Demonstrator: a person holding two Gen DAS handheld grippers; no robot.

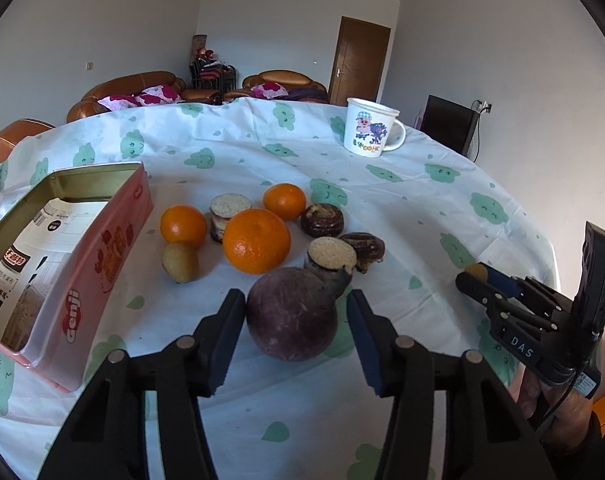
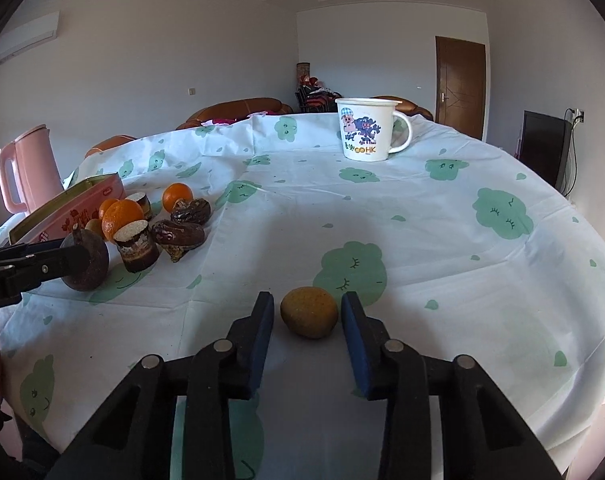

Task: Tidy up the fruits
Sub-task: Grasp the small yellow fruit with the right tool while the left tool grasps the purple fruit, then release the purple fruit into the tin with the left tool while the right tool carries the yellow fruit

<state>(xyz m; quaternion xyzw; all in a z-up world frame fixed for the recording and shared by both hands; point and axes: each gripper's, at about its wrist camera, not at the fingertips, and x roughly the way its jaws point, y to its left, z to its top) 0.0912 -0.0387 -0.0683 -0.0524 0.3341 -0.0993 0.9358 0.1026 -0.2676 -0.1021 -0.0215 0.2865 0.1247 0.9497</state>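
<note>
1. The setting is a living room with a brown sofa (image 1: 134, 84) and a wooden door (image 1: 360, 60) behind a round bench (image 1: 382, 200) covered in a white cloth printed with green clouds.
2. The left gripper (image 1: 296, 300) points down at the bench with its jaws spread around a round dark purple fruit (image 1: 292, 316). We see its left pad against the fruit's skin, while a narrow gap separates its right pad from the fruit's body, close to the stem.
3. Just beyond the left gripper lie three oranges (image 1: 256, 240), two cut rounds with pale faces (image 1: 330, 254), two dark wrinkled fruits (image 1: 322, 220) and a small yellowish fruit (image 1: 180, 262).
4. To the left of the left gripper stands an open pink tin (image 1: 114, 248), tilted, with printed paper inside.
5. The right gripper (image 2: 307, 308) is well off to the right of the left one. Its jaws are drawn in on a small brown fruit (image 2: 309, 312), which rests on the cloth between the blue pads; we read this as a pinch, though thin slivers of cloth show at each side.
6. Far ahead of the right gripper stands a white cartoon mug (image 2: 366, 130). At its far left is a pink jug (image 2: 30, 168).
</note>
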